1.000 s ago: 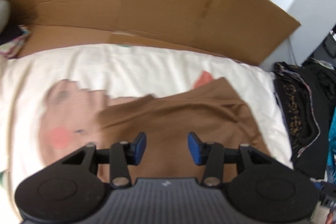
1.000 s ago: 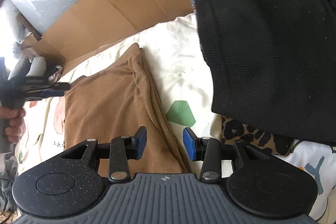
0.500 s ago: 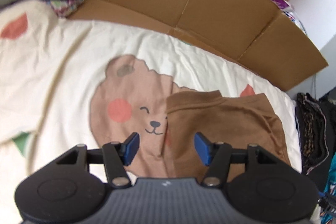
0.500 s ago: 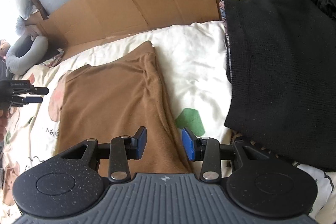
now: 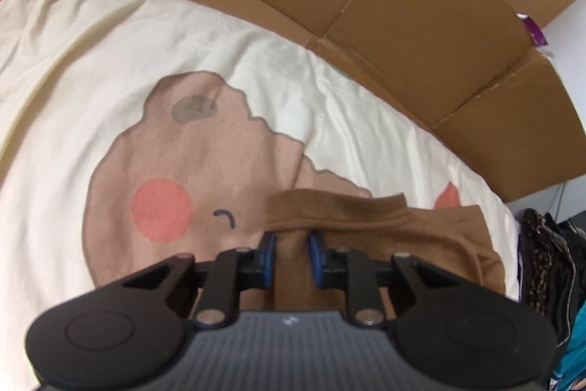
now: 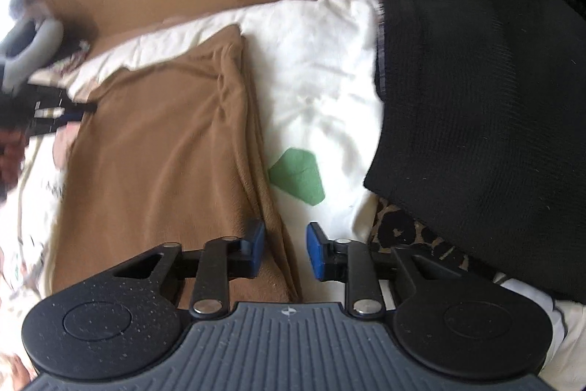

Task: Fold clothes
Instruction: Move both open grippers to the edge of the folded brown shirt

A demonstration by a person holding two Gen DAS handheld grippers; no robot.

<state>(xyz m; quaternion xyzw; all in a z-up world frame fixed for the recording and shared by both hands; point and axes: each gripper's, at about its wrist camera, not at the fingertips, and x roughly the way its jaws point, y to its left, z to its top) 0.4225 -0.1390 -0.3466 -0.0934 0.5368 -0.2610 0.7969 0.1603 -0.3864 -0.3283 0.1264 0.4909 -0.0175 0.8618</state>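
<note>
- The brown garment [image 5: 384, 229] is laid flat on the cream bear-print bedsheet [image 5: 183, 68], lower centre-right of the left wrist frame.
- The left gripper [image 5: 292, 253] has just been closing; a raised fold of the garment's edge is pinched between its blue pads.
- The right gripper [image 6: 282, 250] has just been closing; its jaws are seen apart, straddling the garment's right edge.
- A black garment [image 6: 476, 98] is seen at right.

Cream bear-print bedsheet [image 5: 110, 61], cardboard [image 5: 403, 6] (flattened), green patch [image 6: 297, 179]

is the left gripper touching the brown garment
Touching. In the left wrist view the left gripper has just been closing its jaws, and a raised fold at the corner of the brown garment fills the space between the blue pads.
</note>
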